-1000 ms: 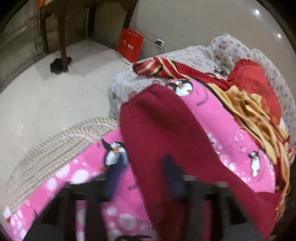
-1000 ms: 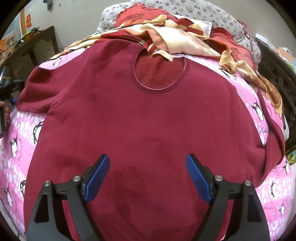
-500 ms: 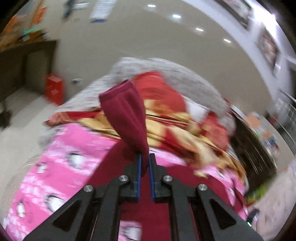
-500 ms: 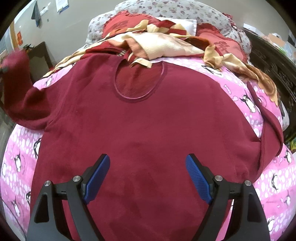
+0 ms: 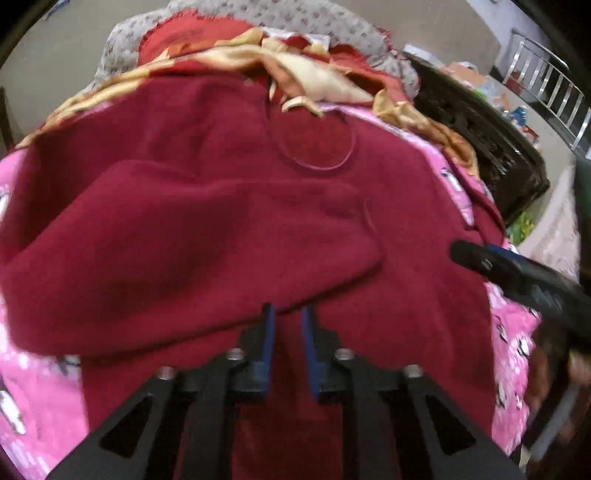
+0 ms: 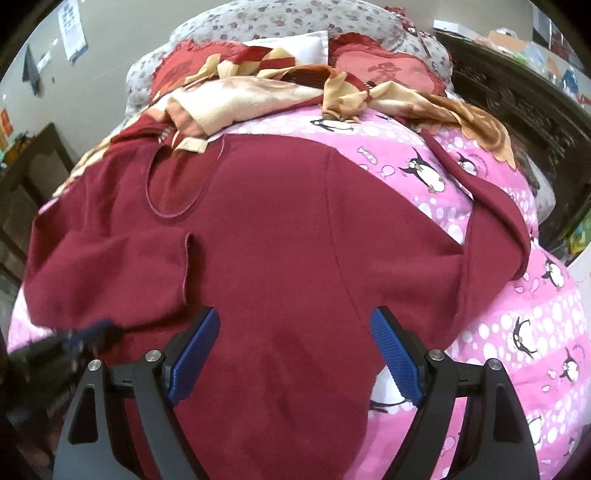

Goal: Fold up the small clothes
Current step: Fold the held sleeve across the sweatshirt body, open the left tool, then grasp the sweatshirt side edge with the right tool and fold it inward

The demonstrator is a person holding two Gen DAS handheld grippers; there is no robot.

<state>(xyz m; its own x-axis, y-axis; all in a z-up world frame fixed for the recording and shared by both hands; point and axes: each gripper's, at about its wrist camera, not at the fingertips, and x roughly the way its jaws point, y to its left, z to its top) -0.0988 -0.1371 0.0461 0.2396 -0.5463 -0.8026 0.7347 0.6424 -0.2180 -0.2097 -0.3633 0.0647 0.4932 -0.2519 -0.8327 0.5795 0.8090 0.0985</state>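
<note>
A dark red sweater (image 6: 277,240) lies flat, front up, on a pink penguin blanket (image 6: 517,332). Its left sleeve (image 5: 166,240) is folded across the chest, cuff (image 6: 186,266) below the neckline (image 6: 177,184). My left gripper (image 5: 287,314) sits at the folded sleeve's lower edge; its jaws are opening, a narrow gap with no cloth pinched. The right gripper (image 6: 295,332) hovers wide open over the sweater's lower body, holding nothing. The right sleeve (image 6: 498,221) lies bent along the sweater's right side. Each gripper shows blurred in the other's view: the right gripper (image 5: 517,273), the left gripper (image 6: 85,336).
A heap of striped red and cream cloth (image 6: 277,88) and red cushions (image 6: 388,70) lies past the collar, against a floral pillow (image 6: 295,18). Dark carved furniture (image 5: 480,129) stands at the right of the bed. A dark table (image 6: 29,162) stands at the left.
The left gripper lifted the left sleeve off the blanket, swung it rightward over the sweater's chest and its jaws have parted. The right gripper shifted right, still open.
</note>
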